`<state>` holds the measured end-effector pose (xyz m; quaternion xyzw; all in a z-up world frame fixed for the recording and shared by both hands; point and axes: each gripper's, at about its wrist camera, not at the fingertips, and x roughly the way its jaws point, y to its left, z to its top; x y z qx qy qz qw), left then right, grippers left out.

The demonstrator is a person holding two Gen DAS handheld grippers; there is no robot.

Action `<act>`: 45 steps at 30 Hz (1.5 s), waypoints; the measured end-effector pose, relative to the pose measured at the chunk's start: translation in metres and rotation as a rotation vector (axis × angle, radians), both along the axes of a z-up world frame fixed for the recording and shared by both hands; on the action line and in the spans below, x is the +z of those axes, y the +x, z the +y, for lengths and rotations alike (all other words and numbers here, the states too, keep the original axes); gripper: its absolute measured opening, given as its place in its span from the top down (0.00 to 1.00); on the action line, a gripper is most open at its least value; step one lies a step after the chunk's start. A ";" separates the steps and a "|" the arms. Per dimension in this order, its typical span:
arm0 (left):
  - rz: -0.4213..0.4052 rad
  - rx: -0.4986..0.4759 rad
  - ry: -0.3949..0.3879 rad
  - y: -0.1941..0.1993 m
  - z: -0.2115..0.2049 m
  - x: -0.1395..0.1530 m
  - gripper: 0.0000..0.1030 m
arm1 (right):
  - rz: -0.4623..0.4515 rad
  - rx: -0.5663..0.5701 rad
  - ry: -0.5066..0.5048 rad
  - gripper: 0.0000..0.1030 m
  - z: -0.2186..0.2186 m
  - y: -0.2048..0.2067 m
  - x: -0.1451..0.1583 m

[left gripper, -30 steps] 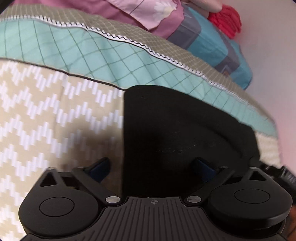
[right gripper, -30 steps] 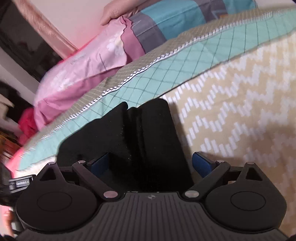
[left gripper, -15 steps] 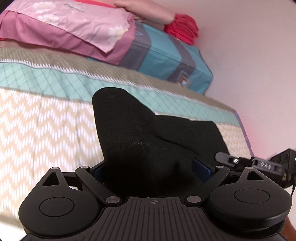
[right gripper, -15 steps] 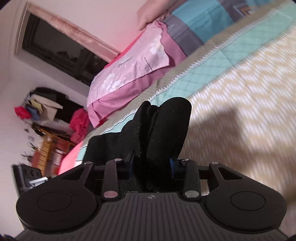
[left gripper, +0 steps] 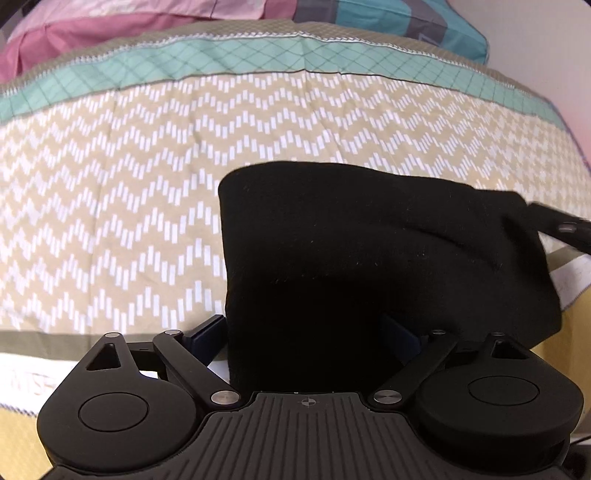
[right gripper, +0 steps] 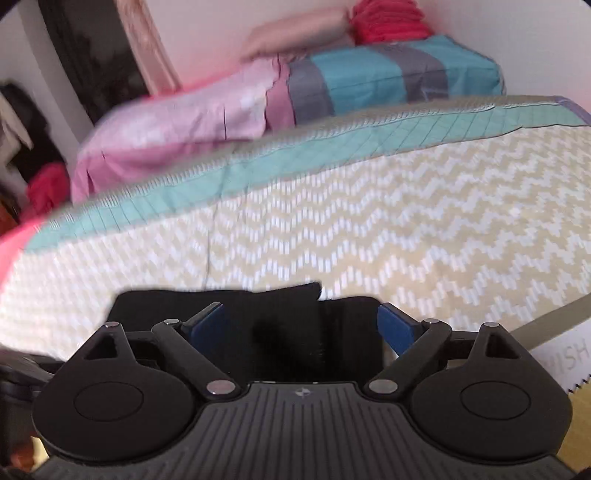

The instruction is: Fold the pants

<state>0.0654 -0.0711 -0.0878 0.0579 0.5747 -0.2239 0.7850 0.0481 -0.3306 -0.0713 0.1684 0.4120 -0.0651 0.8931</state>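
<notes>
The black pants (left gripper: 369,240) lie folded in a flat block on the chevron bedspread (left gripper: 110,184), near the bed's front edge. My left gripper (left gripper: 303,328) stands wide over the near end of the block. Its left pad sits just beside the fabric's edge, and cloth hides the tip of its right pad. In the right wrist view the pants (right gripper: 273,306) show as a low dark strip. My right gripper (right gripper: 299,325) is opening over them, blue pads apart and off the cloth. A part of the right gripper (left gripper: 569,229) shows at the pants' right corner.
A pink pillow (right gripper: 177,129) and a blue-and-grey one (right gripper: 388,77) lie at the head of the bed, with red cloth (right gripper: 388,18) behind. A teal band (left gripper: 258,55) crosses the cover. The bed's near edge (right gripper: 569,354) runs at lower right.
Half a second ago the pants stood bunched and lifted, with the right gripper shut on them. Now they lie flat and folded, nearer the front edge, and the right jaws have spread again.
</notes>
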 end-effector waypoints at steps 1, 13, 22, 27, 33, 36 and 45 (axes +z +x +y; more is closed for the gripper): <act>-0.012 -0.008 0.017 0.001 -0.007 0.001 0.00 | 0.070 -0.025 -0.014 0.14 -0.002 0.005 -0.010; -0.073 0.004 0.115 -0.015 -0.011 0.019 0.00 | 0.186 -0.155 0.160 0.06 -0.019 -0.078 -0.026; -0.170 0.018 0.221 -0.054 0.012 0.057 0.00 | 0.192 -0.149 -0.025 0.08 -0.012 -0.115 0.016; -0.196 0.050 0.221 -0.064 0.013 0.071 0.00 | 0.109 -0.068 -0.048 0.06 0.019 -0.111 0.051; -0.184 0.071 0.269 -0.073 0.014 0.071 0.00 | 0.114 -0.012 -0.049 0.06 0.042 -0.105 0.046; -0.161 0.073 0.279 -0.076 0.016 0.064 0.00 | 0.132 0.005 -0.026 0.06 0.050 -0.106 0.039; -0.123 0.083 0.295 -0.081 0.022 0.053 0.00 | 0.164 0.045 -0.032 0.06 0.071 -0.107 0.035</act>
